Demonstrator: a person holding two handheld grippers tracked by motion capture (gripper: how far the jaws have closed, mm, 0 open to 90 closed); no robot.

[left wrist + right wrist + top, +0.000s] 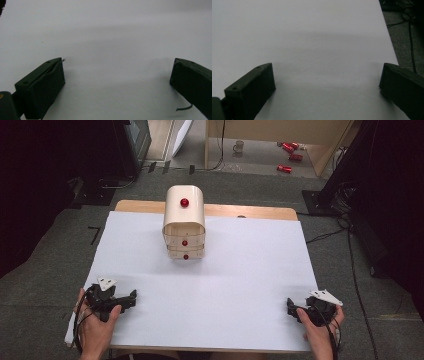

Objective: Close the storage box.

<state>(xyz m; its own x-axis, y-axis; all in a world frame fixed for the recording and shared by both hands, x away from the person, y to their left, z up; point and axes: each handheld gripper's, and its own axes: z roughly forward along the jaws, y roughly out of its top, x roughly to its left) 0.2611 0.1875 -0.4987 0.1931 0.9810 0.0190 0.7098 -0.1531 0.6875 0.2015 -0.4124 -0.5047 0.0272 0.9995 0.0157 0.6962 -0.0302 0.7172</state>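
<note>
standing well apart from both empty, wide-open tongs, left (131,298) and right (290,306), is the drawer cabinet (184,222).

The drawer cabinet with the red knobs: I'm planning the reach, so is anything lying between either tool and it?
Nothing visible is. The small cabinet stands at the far middle of the white sheet; the left tool and right tool rest open at the near corners, with bare sheet between.
</note>
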